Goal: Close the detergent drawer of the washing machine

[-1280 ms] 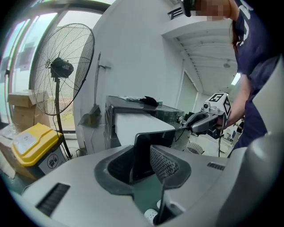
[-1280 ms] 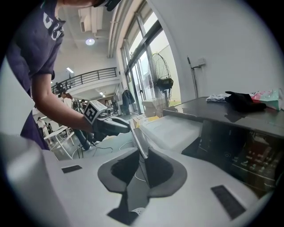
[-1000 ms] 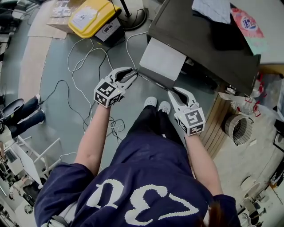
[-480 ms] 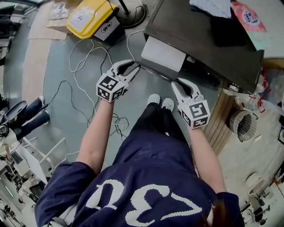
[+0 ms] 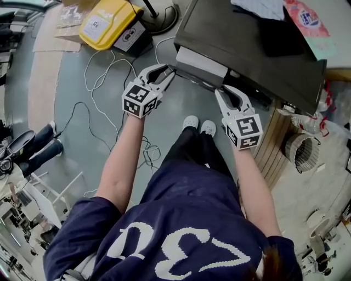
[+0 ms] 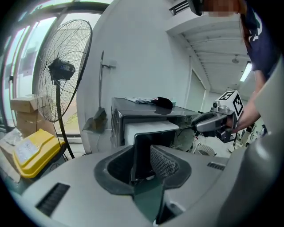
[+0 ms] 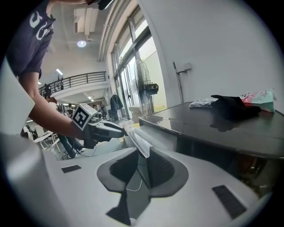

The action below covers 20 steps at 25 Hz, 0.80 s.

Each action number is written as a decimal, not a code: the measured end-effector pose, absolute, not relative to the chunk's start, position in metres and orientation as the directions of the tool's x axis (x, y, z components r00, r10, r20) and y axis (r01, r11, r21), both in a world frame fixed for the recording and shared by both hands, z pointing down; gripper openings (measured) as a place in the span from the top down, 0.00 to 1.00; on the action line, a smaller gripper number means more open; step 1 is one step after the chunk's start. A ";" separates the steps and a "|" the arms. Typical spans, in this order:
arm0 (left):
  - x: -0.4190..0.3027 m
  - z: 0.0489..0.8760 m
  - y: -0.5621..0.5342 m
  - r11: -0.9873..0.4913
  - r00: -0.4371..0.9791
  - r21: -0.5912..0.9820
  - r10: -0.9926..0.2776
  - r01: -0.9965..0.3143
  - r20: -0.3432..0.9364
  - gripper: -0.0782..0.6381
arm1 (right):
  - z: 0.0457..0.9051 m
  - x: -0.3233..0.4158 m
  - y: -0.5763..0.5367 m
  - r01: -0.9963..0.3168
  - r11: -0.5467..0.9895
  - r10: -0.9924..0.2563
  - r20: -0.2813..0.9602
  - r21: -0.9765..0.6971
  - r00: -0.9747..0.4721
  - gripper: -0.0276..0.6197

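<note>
The grey-green floor [image 5: 77, 126] filled the head view's left half, with loose white cables [image 5: 101, 71] trailing over it from eleven o'clock down towards the middle. A yellow case [image 5: 107, 22] lay at eleven o'clock beside flattened cardboard, and a pair of black boots [image 5: 33, 148] stood at nine. A slatted wooden panel [image 5: 274, 148] leaned at three o'clock, next to a round wire guard [image 5: 300, 153]. The dark washing machine [image 5: 247, 55] stood at one o'clock. On its top lay a white cloth [image 5: 258, 8], a black cloth [image 5: 279, 38] and a pink and teal packet [image 5: 307, 22]. A standing fan [image 6: 57, 75] rose by the windows at ten o'clock in the left gripper view. The detergent drawer [image 5: 200, 61] stuck partly out of the machine's front at twelve o'clock, its pale top showing. The left gripper [image 5: 164, 76] met its left end with jaws moderately apart. The left edge of the drawer's dark front panel sat in the gap, and I saw no clamping. The right gripper [image 5: 233, 96] stood at the drawer's right end. Its jaws had just been opening, and the panel's thin edge ran between them with space to spare. The person's white shoes [image 5: 197, 125] stood at the centre. As for writing, the navy shirt [image 5: 181, 219] bore large white figures, seemingly 30, seen upside down. The case's label and the packet's red roundel were too small to read.
</note>
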State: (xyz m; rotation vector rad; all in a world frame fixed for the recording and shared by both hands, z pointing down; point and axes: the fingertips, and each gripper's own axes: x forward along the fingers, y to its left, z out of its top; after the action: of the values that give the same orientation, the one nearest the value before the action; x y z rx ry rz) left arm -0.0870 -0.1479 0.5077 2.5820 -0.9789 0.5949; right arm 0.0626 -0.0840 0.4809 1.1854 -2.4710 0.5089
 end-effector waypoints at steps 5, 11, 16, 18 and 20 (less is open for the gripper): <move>-0.081 0.507 -0.163 -0.710 0.675 0.139 -0.562 -0.690 0.478 0.71 | 0.480 0.069 -0.099 -0.813 0.563 -0.691 0.453 -0.149 -0.563 0.81; -0.078 0.509 -0.173 -0.715 0.677 0.138 -0.557 -0.686 0.480 0.71 | 0.481 0.072 -0.109 -0.832 0.539 -0.716 0.448 -0.132 -0.535 0.80; -0.078 0.508 -0.175 -0.715 0.680 0.136 -0.562 -0.685 0.471 0.71 | 0.481 0.072 -0.111 -0.840 0.528 -0.726 0.444 -0.128 -0.524 0.80; -0.078 0.509 -0.175 -0.714 0.679 0.137 -0.564 -0.687 0.470 0.71 | 0.481 0.072 -0.111 -0.842 0.524 -0.728 0.445 -0.129 -0.522 0.80; -0.078 0.509 -0.176 -0.711 0.678 0.138 -0.567 -0.690 0.468 0.71 | 0.481 0.072 -0.112 -0.843 0.523 -0.730 0.444 -0.127 -0.520 0.79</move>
State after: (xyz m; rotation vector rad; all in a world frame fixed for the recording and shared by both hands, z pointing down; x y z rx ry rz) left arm -0.0775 -0.1756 0.5088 2.5895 -0.9973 0.5744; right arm 0.0717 -0.1115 0.4806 1.3053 -2.4307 0.4712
